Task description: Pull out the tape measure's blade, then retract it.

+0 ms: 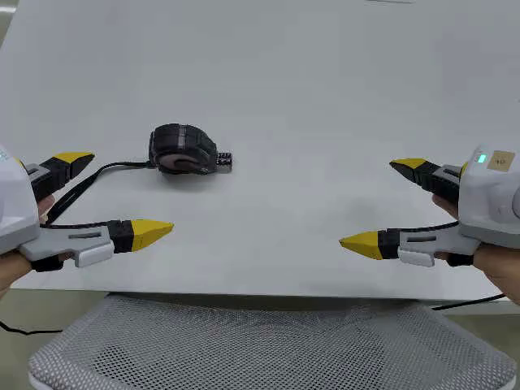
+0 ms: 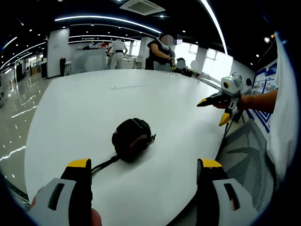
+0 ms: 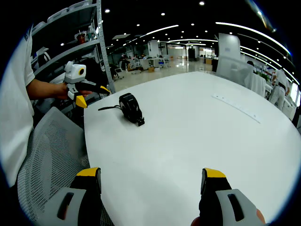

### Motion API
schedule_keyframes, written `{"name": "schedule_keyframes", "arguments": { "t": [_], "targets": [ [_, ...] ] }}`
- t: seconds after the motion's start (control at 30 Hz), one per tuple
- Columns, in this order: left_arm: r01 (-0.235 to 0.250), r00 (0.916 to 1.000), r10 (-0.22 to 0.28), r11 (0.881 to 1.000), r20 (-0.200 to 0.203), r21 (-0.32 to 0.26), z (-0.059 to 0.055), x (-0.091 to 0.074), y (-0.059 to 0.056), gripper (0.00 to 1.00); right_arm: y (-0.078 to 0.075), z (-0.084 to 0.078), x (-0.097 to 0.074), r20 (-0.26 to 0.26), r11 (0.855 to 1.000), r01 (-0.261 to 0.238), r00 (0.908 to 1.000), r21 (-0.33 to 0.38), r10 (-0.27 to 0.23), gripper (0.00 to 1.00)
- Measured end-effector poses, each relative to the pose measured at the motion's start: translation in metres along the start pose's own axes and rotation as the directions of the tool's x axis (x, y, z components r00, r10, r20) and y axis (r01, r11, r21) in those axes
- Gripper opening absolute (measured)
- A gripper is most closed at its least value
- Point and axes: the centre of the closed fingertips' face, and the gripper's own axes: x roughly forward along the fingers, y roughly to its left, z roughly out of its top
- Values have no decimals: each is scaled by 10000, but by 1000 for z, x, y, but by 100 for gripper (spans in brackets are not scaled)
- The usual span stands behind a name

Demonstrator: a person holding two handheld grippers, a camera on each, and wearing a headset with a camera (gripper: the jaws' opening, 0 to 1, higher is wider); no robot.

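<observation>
On the table (image 1: pixel 325 97) one tape measure (image 1: pixel 183 149) sits near the left gripper (image 1: pixel 132 191) and right gripper (image 1: pixel 365 203), both released.

White surface (image 1: pixel 341 97), rounded edge. Grey mesh chair (image 1: pixel 260 345) tucked at the surface's near edge. Thin pale strip (image 3: pixel 235 107) lying flat on the surface. People (image 2: pixel 159 52) standing beyond the surface's far edge. Metal shelving rack (image 3: pixel 99 33) off the surface's side.

Black tape measure (image 1: pixel 184 149), white table (image 1: pixel 325 97), grey mesh chair (image 1: pixel 268 345).
</observation>
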Motion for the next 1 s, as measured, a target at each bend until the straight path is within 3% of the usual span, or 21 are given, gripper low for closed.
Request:
{"name": "schedule_keyframes", "arguments": {
  "t": [0.63,1.0],
  "targets": [
    [60,10000,-61,9998,-40,-210,-1,5,5,86,-3,3,5,12,10000,-25,10000,-65,25,87],
    [186,9998,-186,9998,-72,-39,4,14,10,81,-10,11,18,-84,9996,-160,9998,-240,158,87]
  ]
}}
